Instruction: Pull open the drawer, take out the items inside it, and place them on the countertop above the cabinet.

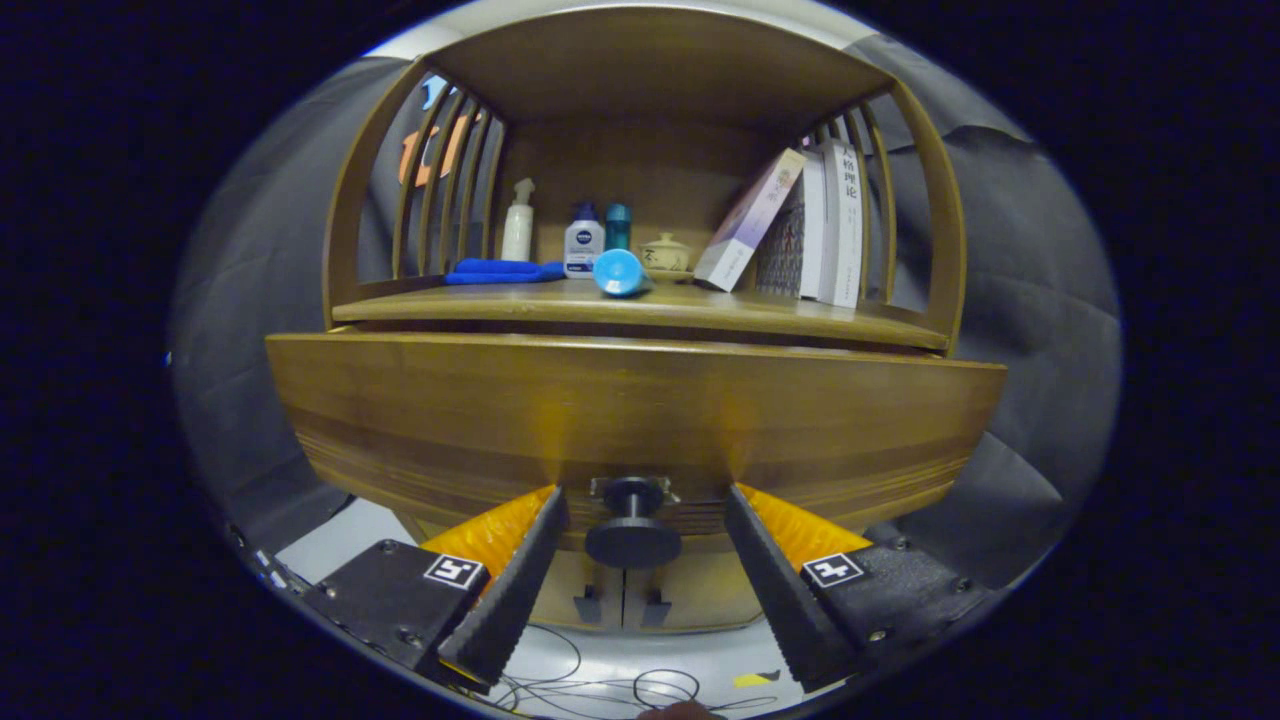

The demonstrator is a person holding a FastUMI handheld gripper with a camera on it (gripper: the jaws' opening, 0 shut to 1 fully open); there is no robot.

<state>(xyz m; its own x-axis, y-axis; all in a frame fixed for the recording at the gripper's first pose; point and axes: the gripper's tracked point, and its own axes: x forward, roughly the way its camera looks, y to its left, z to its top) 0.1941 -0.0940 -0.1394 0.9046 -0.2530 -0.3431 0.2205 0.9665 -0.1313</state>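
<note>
Your tongs [640, 500] stand spread, gripping nothing, the drawer [640, 410] knob [632, 525] between their tips at the front's lower middle. The knob is small, hard and probably slick; pinch its stem. The wooden drawer likely drags heavily.

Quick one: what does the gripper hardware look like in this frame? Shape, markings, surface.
The gripper has two long wedge-shaped jaws with ribbed inner faces that taper toward the tips. Each is mounted on a black block fastened with screws and carrying a square black-and-white fiducial tag.
</note>
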